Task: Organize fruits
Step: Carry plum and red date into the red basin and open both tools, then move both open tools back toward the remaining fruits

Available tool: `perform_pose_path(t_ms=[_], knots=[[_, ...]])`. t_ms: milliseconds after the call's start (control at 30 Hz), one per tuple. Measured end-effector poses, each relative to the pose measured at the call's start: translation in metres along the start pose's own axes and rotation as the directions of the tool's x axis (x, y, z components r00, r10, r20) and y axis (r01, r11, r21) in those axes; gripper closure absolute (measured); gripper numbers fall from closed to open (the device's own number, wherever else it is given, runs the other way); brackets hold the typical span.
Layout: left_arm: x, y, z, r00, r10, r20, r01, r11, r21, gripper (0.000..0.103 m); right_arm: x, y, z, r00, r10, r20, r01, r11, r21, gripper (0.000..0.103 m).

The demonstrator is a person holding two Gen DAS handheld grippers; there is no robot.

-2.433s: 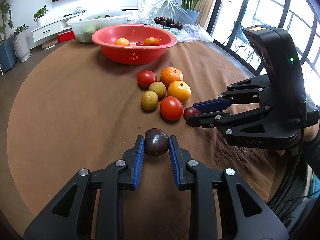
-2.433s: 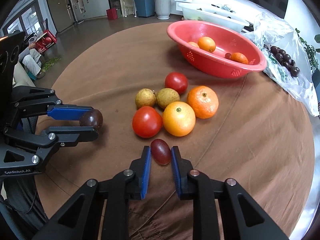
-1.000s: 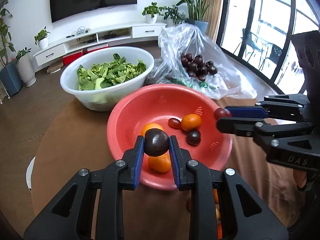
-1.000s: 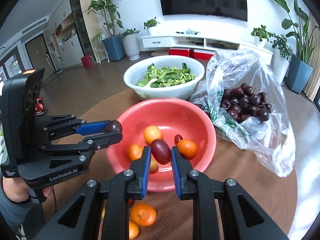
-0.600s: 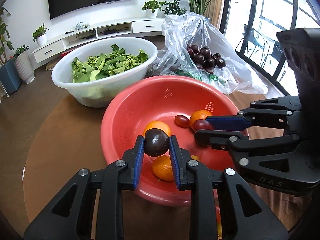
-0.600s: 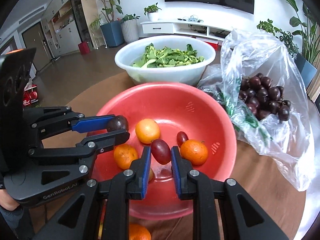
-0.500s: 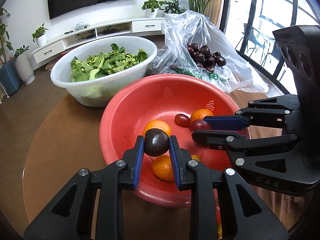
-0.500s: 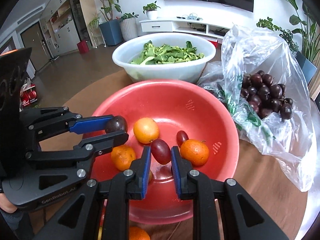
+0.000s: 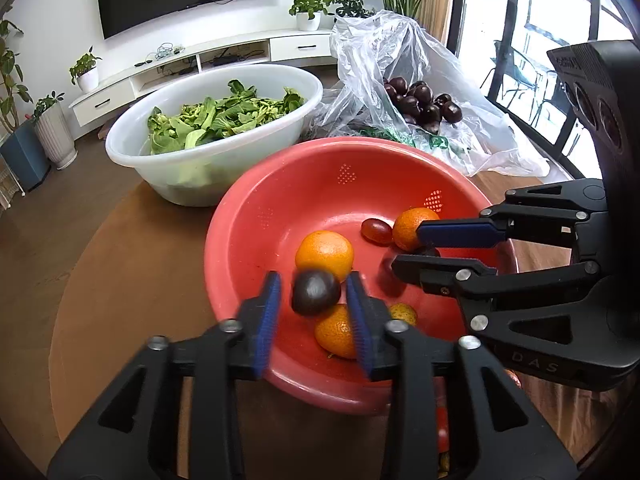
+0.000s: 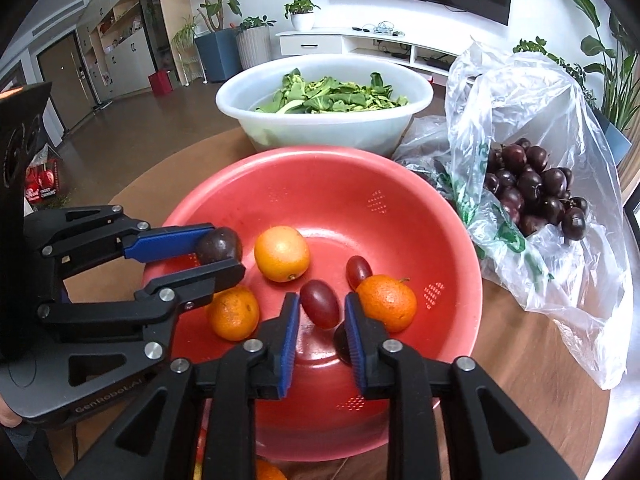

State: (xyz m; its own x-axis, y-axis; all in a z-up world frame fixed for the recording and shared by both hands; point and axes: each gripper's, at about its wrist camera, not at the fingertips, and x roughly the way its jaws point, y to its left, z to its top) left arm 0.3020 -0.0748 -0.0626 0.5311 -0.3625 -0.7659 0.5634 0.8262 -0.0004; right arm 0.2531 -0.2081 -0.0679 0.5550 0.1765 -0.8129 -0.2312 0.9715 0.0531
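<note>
Two grippers hang over the round red plastic colander bowl (image 10: 320, 184), and both have just been opening their jaws. The left gripper (image 9: 314, 304) has parted its blue pads from the dark purple round fruit (image 9: 316, 292), which sits blurred between them with a gap on each side, above the bowl's near wall. The right gripper (image 10: 322, 316) likewise stands slightly open around the oval dark red fruit (image 10: 320, 304), clear of both pads over the bowl's middle. Both fruits look small, light, smooth and rather slippery, with skins that would likely bruise under a hard squeeze, so a gentle hold across the widest part suits them best. Already in the bowl lie three orange citrus fruits (image 10: 282, 254) and another small red oval one (image 10: 359, 270). Behind the bowl stand a white plastic basin of green leaves (image 10: 324, 120) and, to its right, a clear plastic bag of dark fruits (image 10: 532, 188). Fruit left on the table near the bowl's front edge is mostly hidden by the gripper bodies, and whether the released fruits touch anything beneath cannot be made out.
</note>
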Motion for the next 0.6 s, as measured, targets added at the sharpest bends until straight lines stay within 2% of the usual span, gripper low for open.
perform_pose_path(t_ms=[100, 267, 333, 367, 433, 500, 600], knots=[[-0.003, 0.001, 0.000, 1.000, -0.012, 0.013, 0.012, 1.000, -0.004, 0.055, 0.000, -0.004, -0.001, 1.000, -0.014, -0.001, 0.014, 1.000, 0.005, 0.073], [-0.010, 0.000, 0.002, 1.000, -0.009, 0.027, 0.009, 1.000, -0.013, 0.047, -0.004, -0.006, -0.003, 1.000, -0.020, 0.004, 0.020, 1.000, 0.003, 0.072], [-0.018, 0.000, 0.002, 0.999, -0.007, 0.042, 0.008, 1.000, -0.019, 0.038, -0.009, -0.006, -0.005, 1.000, -0.024, 0.009, 0.024, 1.000, 0.002, 0.069], [-0.023, 0.000, 0.002, 0.999, -0.007, 0.053, 0.008, 1.000, -0.022, 0.035, -0.013, -0.006, -0.006, 1.000, -0.025, 0.017, 0.025, 1.000, 0.003, 0.066], [-0.035, 0.001, 0.001, 0.997, -0.005, 0.082, 0.007, 1.000, -0.031, 0.014, -0.022, -0.008, -0.008, 0.999, -0.024, 0.031, 0.024, 1.000, 0.013, 0.058], [-0.051, 0.001, -0.003, 0.993, 0.001, 0.119, 0.004, 0.999, -0.043, 0.003, -0.036, -0.011, -0.011, 0.998, -0.015, 0.056, 0.013, 0.999, 0.037, 0.044], [-0.071, -0.002, -0.013, 0.989, 0.012, 0.149, -0.004, 0.999, -0.054, 0.001, -0.063, -0.015, -0.021, 0.994, 0.005, 0.114, -0.015, 0.996, 0.084, 0.028]])
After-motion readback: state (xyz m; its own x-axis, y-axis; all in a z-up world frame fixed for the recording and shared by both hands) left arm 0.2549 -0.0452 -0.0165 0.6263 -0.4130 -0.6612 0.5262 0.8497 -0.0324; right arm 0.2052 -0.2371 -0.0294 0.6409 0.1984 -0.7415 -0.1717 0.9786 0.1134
